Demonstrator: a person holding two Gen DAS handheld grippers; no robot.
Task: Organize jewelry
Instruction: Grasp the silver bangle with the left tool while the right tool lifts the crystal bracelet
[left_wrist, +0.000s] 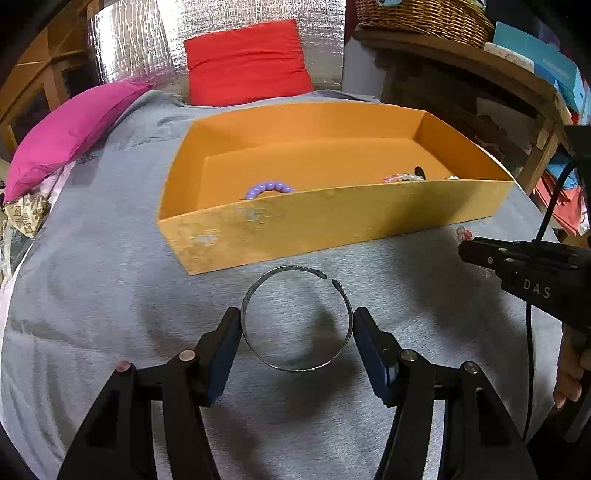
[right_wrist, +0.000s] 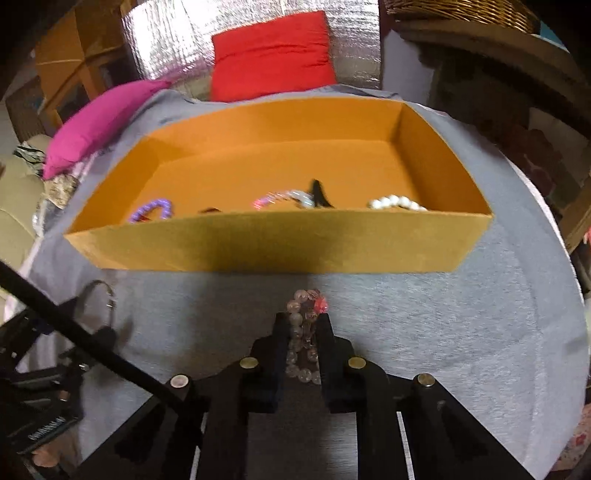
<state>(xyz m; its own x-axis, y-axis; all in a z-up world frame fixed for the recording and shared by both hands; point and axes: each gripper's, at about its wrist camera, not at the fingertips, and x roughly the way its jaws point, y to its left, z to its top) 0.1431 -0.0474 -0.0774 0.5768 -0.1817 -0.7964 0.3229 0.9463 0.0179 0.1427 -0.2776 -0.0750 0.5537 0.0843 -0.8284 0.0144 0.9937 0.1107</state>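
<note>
My left gripper (left_wrist: 297, 321) is shut on a thin silver cuff bangle (left_wrist: 251, 295), held by its two sides above the grey cloth, just in front of the orange box (left_wrist: 332, 218). The bangle also shows in the right wrist view (right_wrist: 98, 286). My right gripper (right_wrist: 303, 321) is shut on a clear beaded bracelet (right_wrist: 301, 332) with a pink bead, held in front of the orange box (right_wrist: 280, 240). Inside the box lie a purple bead bracelet (right_wrist: 153, 208), a pink and clear bracelet (right_wrist: 280, 197), a white pearl bracelet (right_wrist: 397, 203) and a small black item (right_wrist: 319, 194).
A grey cloth (left_wrist: 92, 277) covers the surface. A magenta cushion (left_wrist: 70, 129) lies at far left and a red cushion (left_wrist: 247, 62) behind the box. A wooden shelf with a wicker basket (left_wrist: 424, 14) stands at right. The right gripper's body (left_wrist: 532, 269) shows at right.
</note>
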